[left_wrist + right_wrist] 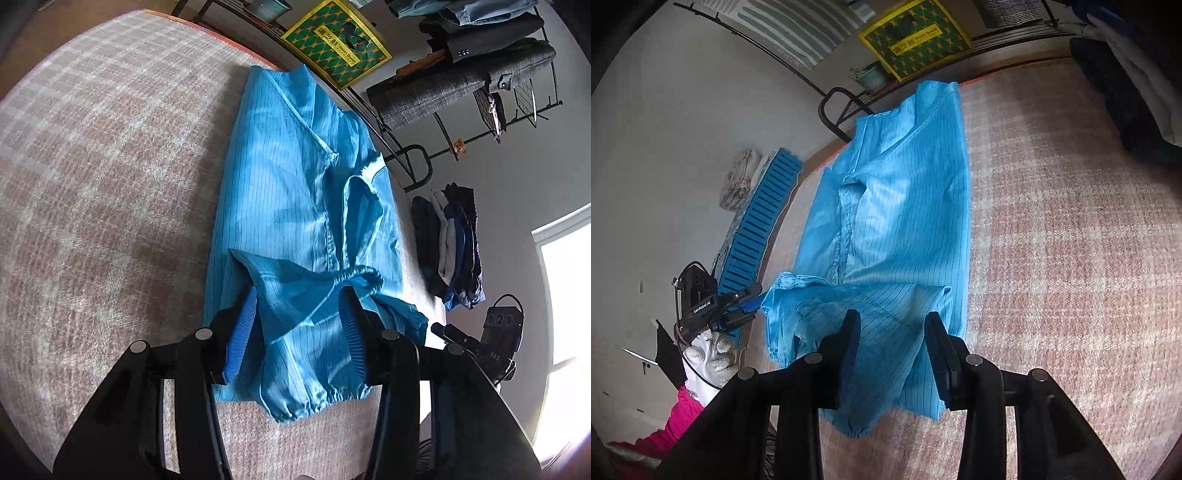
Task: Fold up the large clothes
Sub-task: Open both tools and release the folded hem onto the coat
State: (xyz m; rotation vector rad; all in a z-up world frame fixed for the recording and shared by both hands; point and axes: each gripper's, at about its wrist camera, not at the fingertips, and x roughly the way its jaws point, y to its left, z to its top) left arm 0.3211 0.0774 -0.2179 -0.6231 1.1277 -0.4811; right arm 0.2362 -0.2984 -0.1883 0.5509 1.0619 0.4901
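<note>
Blue garment (288, 206) lies on the checked cloth (92, 166); both grippers (299, 314) (892, 332) parted, fabric between.

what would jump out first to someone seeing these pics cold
The bright blue pinstriped garment, lying in a long strip down the pink plaid cover. Its near end, sleeves with elastic cuffs folded across, sits between the open jaws of the left gripper and right gripper. Behind, a yellow-and-green box stands out.

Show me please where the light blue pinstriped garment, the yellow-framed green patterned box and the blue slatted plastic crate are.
Light blue pinstriped garment (280, 192): left wrist view, on the flat middle panel.
Yellow-framed green patterned box (916, 37): right wrist view, on its green face.
Blue slatted plastic crate (761, 221): right wrist view, on its slatted side.
</note>
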